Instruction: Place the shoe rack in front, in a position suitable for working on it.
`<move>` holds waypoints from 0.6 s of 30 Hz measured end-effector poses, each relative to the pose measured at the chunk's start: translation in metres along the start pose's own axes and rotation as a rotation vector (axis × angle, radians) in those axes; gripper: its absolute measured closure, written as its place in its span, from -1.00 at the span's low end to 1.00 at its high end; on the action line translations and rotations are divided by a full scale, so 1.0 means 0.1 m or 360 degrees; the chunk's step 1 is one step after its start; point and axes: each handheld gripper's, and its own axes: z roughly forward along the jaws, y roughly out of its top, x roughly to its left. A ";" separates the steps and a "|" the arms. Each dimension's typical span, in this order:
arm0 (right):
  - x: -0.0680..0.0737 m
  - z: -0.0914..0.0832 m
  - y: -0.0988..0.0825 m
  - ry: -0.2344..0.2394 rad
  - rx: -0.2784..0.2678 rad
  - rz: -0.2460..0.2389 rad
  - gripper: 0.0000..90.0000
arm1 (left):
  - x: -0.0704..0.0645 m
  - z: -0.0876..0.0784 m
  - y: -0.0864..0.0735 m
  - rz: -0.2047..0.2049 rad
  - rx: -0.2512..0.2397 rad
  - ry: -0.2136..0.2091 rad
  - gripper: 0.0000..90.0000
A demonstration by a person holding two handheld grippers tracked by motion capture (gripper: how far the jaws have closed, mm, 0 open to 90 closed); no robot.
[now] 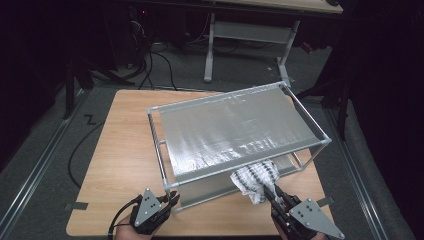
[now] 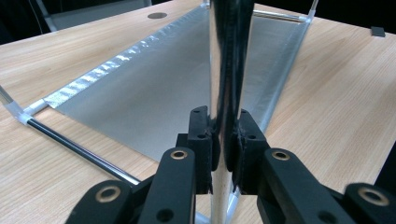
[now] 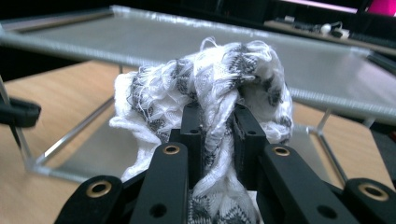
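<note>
- Item 1: cloth [image 1: 256,180], white w/ grey-black pattern, bunched. Loc: high view approx 5 o'clock of the desk [image 1: 120,150], off the desk surface, at the near-right front edge of the rack [image 1: 235,131], overlapping the top shelf's front rail. In right gripper view the cloth [image 3: 210,93] bulges above the jaws, top shelf edge behind it at 12 o'clock.
- Item 2: right gripper [image 1: 272,194], high view approx 5 o'clock, jaws pointing to 11 o'clock. Jaws narrow, pinched on the cloth; fabric spills out both sides and below in right gripper view [image 3: 217,135].
- Item 3: left gripper [image 1: 172,200], high view approx 7 o'clock, at the rack's near-left corner. Jaws narrow, clamped on the upright post [image 2: 229,70] of the rack; left gripper view [image 2: 225,140] shows the shiny post squeezed between both pads, running up to 12 o'clock.
- Item 4: rack, two-tier, chrome tube frame w/ silver-grey sheet shelves. Stands on desk centre-right, long side running 8 to 2 o'clock approx. Lower shelf [image 2: 163,93] lies just above the desk top.
- Item 5: desk, light wood top. Round cable hole [image 2: 157,15] in left gripper view at 11 o'clock.
- Item 6: person's hands, partly in frame at 6 o'clock in high view, one behind each gripper.
- Item 7: second desk frame [image 1: 250,35], white legs, bkgd 12 o'clock, well apart from the rack.
</note>
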 end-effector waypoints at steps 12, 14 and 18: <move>0.07 -0.03 0.31 0.0033 -0.0178 -0.0011 0.72 | -0.13 -0.04 -0.01 0.0047 -0.0005 -0.0062 0.77; 0.09 0.00 0.33 0.0043 -0.0182 -0.0009 0.72 | -0.15 -0.05 -0.02 0.0054 -0.0002 -0.0065 0.77; 0.22 0.18 0.40 0.0121 -0.0191 -0.0005 0.72 | -0.22 -0.09 -0.03 0.0054 0.0003 -0.0085 0.77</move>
